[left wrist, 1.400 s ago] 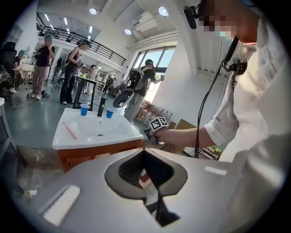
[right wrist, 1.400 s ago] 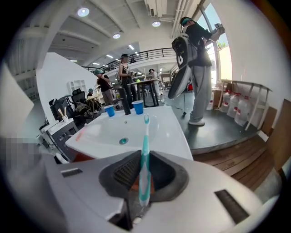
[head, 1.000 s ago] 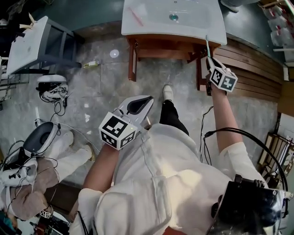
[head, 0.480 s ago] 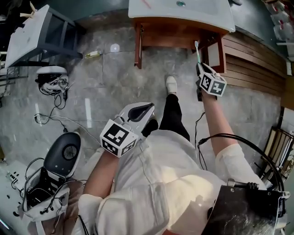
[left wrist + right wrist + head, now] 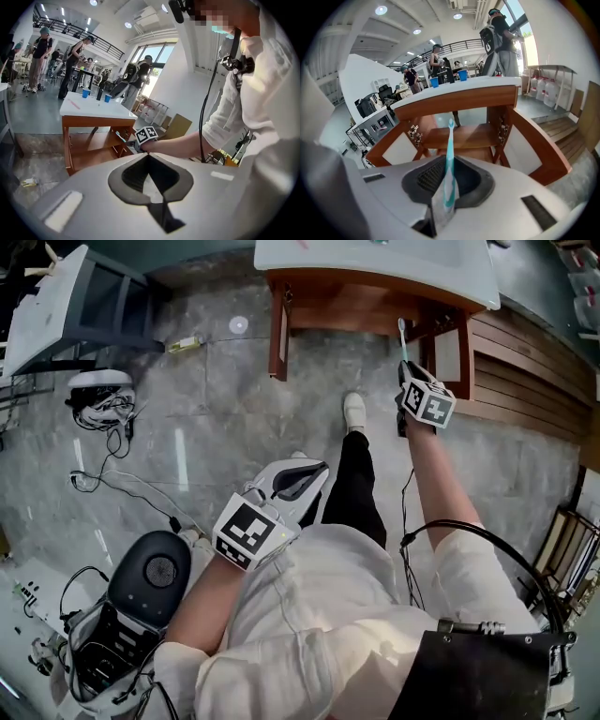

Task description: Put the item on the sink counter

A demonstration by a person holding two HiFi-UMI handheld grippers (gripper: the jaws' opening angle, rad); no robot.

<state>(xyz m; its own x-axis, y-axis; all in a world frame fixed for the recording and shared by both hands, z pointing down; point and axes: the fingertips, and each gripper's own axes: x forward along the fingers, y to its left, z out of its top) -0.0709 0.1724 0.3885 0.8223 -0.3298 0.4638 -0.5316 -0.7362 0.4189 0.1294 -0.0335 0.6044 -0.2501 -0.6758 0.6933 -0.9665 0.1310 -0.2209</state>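
Toothbrush (image 5: pixel 450 136) upright, clamped by right gripper (image 5: pixel 448 164) jaws, near sink counter (image 5: pixel 454 90) (left gripper (image 5: pixel 149 157) jaws closed, empty).

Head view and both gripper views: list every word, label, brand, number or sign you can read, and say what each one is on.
No readable text in any view.
Left marker cube and right marker cube: black-and-white square patterns only, no letters or digits.
Toothbrush: no print visible.
Small object on the floor: any label is too small to read.
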